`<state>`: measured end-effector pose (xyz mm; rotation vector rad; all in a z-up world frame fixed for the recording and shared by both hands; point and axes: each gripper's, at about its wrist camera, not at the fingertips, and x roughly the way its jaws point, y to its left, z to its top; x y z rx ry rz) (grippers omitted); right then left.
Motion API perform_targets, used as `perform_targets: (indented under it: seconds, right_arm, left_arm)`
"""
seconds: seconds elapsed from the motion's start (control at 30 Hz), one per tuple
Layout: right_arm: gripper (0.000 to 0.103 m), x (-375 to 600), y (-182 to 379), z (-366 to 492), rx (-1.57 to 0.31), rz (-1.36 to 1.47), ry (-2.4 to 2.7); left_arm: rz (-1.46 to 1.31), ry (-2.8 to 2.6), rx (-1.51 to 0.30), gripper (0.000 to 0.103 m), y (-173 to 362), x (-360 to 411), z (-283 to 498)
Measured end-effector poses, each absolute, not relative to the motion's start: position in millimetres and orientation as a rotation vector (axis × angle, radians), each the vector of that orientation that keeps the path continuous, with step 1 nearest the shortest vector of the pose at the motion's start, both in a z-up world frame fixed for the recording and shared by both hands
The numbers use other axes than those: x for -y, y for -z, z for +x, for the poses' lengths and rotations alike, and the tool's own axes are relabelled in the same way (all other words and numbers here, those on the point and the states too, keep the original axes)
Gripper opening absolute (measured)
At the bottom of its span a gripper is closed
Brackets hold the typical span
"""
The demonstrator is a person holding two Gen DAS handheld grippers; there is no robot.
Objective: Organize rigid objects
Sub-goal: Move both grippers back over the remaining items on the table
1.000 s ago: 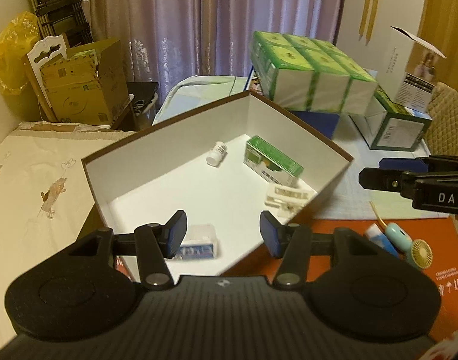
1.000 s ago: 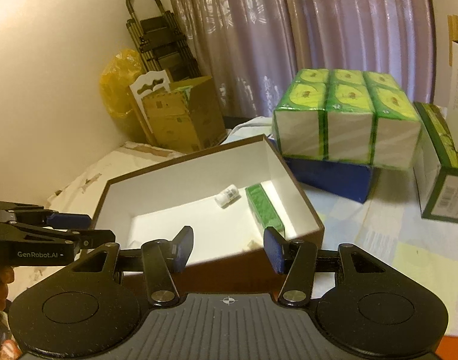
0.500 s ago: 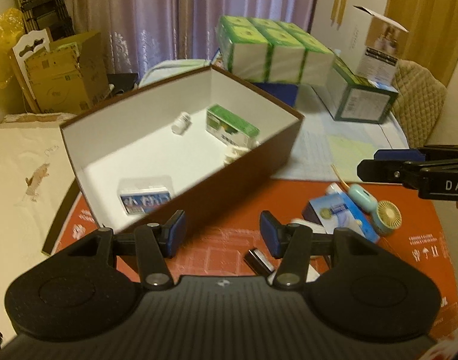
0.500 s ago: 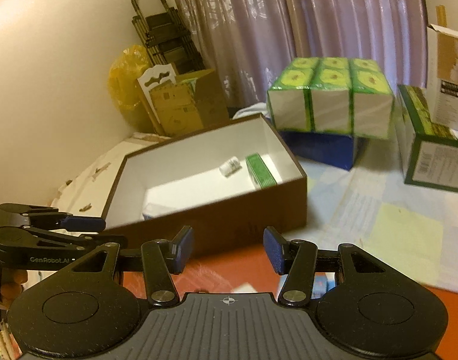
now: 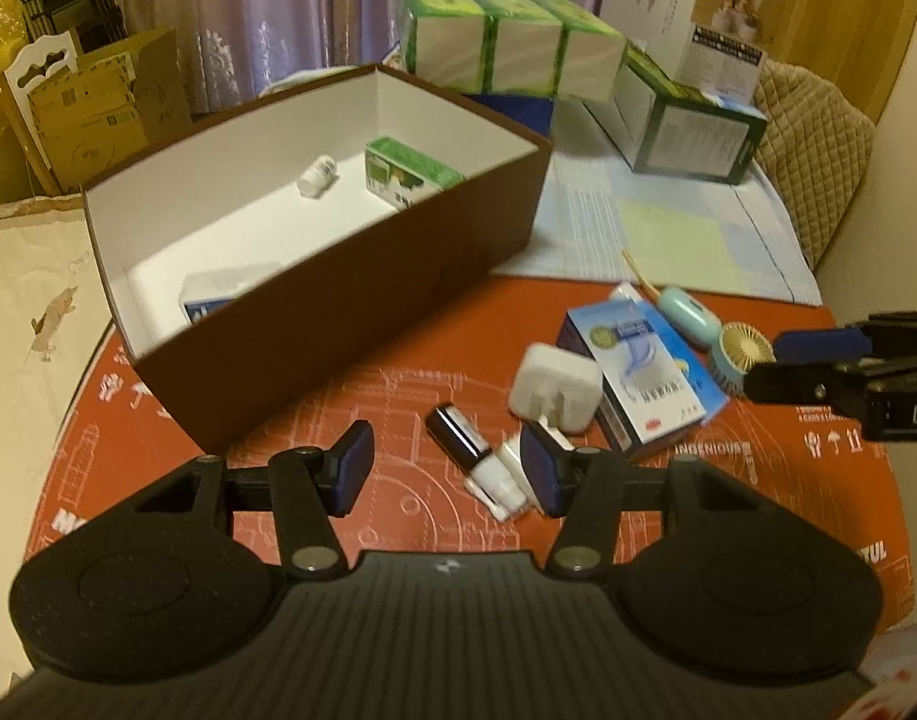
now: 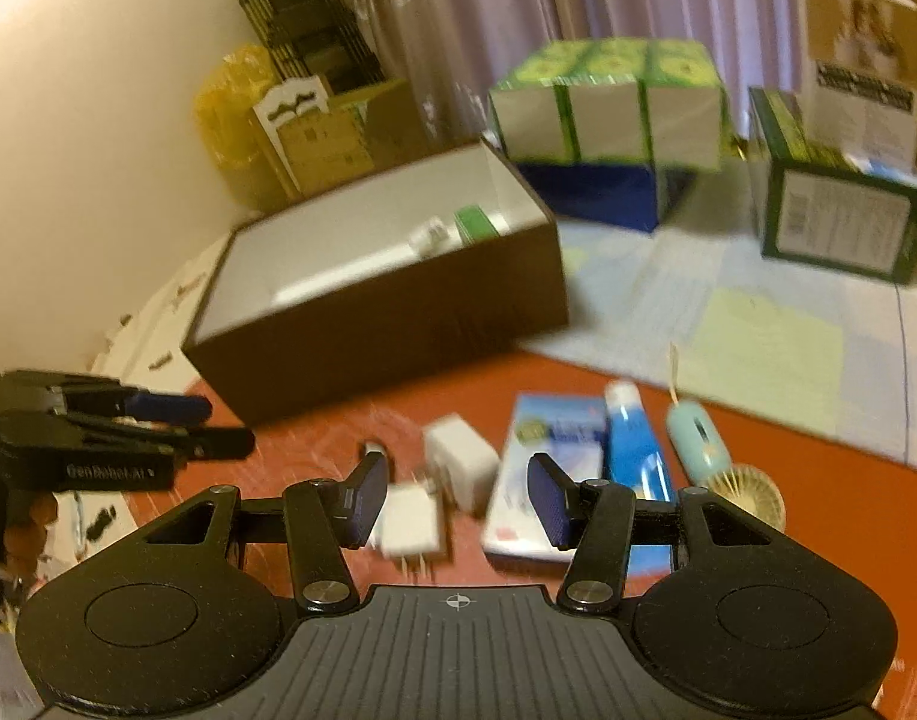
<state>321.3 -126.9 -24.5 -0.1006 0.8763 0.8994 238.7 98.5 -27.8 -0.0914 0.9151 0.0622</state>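
A brown box with white inside (image 5: 362,300) (image 6: 398,318) sits on the red mat; it holds a white bottle (image 5: 317,175), a green carton (image 5: 407,173) and a blue-white packet (image 5: 209,297). Loose on the mat lie a white plug cube (image 5: 557,393) (image 6: 461,462), a black-and-white tube (image 5: 458,435), a small white adapter (image 5: 500,480) (image 6: 407,525), a blue-white carton (image 5: 638,384) (image 6: 545,468), a blue tube (image 6: 632,438) and a teal mini fan (image 5: 743,348) (image 6: 740,495). My left gripper (image 5: 446,471) is open and empty above the mat. My right gripper (image 6: 458,501) is open and empty over the plug cube.
Green tissue packs (image 5: 506,39) on a blue box and a dark green carton (image 5: 692,114) stand behind on a pale cloth (image 5: 668,228). Cardboard boxes (image 5: 92,108) and a folded rack stand at the back left. A beige cushion (image 5: 812,144) is at the right.
Both grippers have pulled back from the brown box and lowered towards the loose items on the red mat. Both stay open and empty.
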Motion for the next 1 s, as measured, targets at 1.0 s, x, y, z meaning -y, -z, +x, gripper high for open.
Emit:
perform_targets:
  seconds: [1.0]
  right_arm:
    - [0.049,212,92,359,-0.981,-0.153,-0.575]
  left_arm:
    - [-0.083,-0.103,-1.012,0.05,86,-80,243]
